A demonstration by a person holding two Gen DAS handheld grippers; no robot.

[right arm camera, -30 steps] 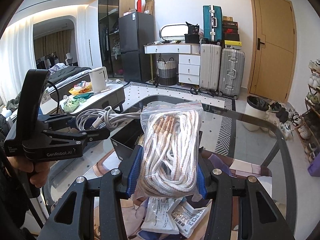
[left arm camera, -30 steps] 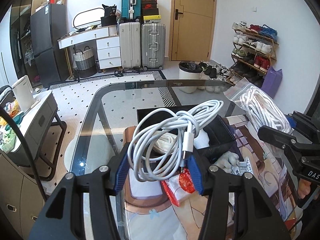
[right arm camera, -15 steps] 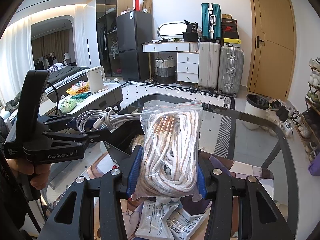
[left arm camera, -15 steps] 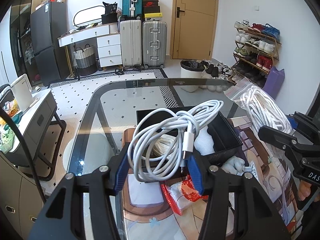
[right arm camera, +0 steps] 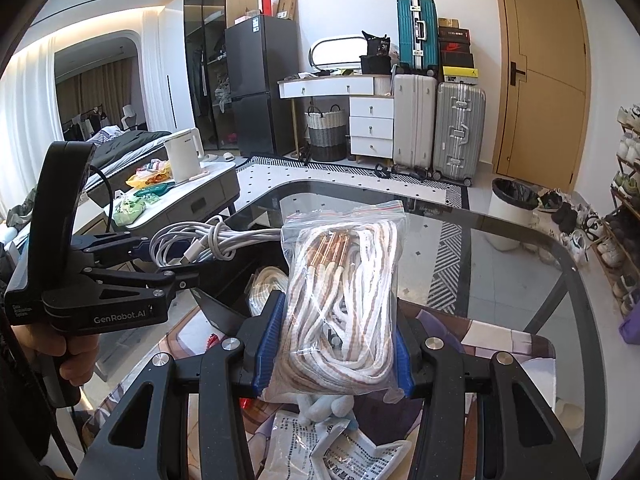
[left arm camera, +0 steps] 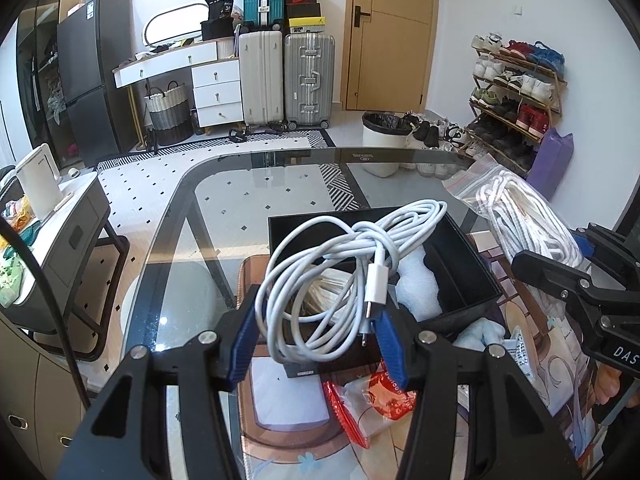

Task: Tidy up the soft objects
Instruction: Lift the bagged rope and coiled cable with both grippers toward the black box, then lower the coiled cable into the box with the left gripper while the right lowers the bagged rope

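Coiled white cable [left arm camera: 344, 276] sits at frame centre, pinched by the left tongs [left arm camera: 316, 340] above the black box [left arm camera: 460, 264], likely for dropping in. Right tongs [right arm camera: 332, 350] squeeze the bagged rope [right arm camera: 344, 296] at centre, waiting.

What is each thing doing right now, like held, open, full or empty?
left gripper: shut on the white cable.
white cable: coiled, held up.
right gripper: shut on the bag of rope.
bag of rope: sealed, held upright.
black box: open, partly filled.
door: closed.
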